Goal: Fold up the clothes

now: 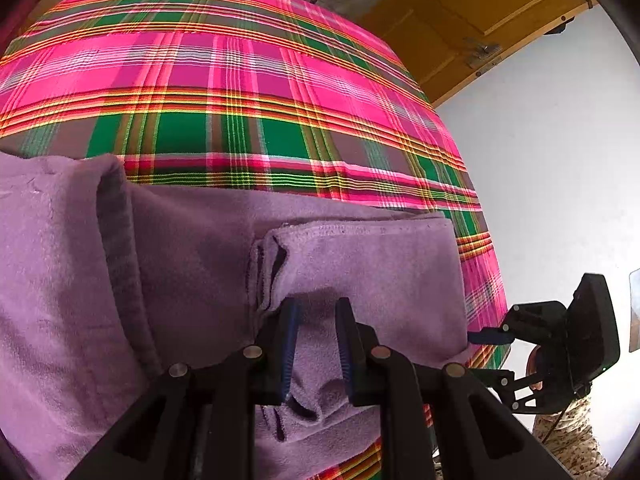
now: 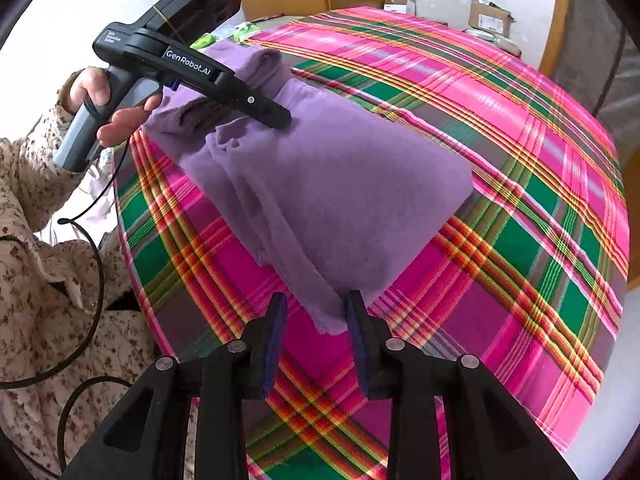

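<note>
**Both grippers at the purple garment on the plaid table**

Here we had the left gripper (image 1: 316, 344) low over the near side of the purple fleece garment (image 2: 332, 184), its blue-padded fingers (image 1: 289, 348) set a little apart with a raised ridge of the fabric between them; whether the pads actually pinched that ridge we could not tell. In the right wrist view our left hand (image 2: 108, 104) was wrapped round the grey handle, the floral sleeve (image 2: 36, 168) behind it, and the tool's black nose reached down onto the far upper end of the garment.

We held the right gripper (image 2: 316, 334) at the near corner of the cloth. Its jaws stood apart, and the corner's tip hung between them, touching or nearly touching the right pad. From the left wrist view the right gripper appeared at the table's right edge, beside the garment.

The garment lay on the pink, green and orange plaid tablecloth (image 2: 520, 184), near the edge closest to us. It was already folded into a rough block with several layers stacked along one side, a stitched hem (image 1: 360, 230) on top and a ribbed band (image 1: 116, 216) running along a thick fold at the left.
</note>
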Action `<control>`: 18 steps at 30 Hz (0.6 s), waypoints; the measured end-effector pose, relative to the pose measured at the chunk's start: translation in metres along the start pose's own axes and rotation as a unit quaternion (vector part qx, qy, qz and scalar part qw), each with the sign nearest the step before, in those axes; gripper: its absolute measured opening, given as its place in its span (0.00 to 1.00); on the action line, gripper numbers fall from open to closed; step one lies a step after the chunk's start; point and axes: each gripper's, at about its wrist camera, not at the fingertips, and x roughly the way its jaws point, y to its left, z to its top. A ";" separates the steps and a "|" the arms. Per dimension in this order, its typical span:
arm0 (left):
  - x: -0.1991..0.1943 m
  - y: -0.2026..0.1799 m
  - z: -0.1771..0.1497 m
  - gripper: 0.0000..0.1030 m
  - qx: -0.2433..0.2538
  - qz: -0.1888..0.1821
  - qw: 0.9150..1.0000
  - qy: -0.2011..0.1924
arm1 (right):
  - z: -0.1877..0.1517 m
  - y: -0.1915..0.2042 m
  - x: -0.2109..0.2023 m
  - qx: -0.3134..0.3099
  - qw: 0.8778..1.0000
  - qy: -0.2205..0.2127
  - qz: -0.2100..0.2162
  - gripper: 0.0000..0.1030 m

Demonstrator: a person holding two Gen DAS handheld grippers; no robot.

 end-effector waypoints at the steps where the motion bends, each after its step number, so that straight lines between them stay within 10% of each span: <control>1: 0.000 0.000 0.000 0.19 -0.001 0.001 1.000 0.000 | -0.001 0.001 0.000 -0.004 1.000 0.002 0.000 0.27; 8: 0.000 0.000 0.000 0.19 -0.004 0.002 1.000 -0.003 | -0.005 0.011 -0.005 -0.024 1.000 0.002 -0.010 0.08; 18: 0.000 -0.003 -0.001 0.19 -0.004 0.013 1.000 -0.008 | -0.004 0.005 -0.001 -0.033 0.999 -0.008 -0.026 0.10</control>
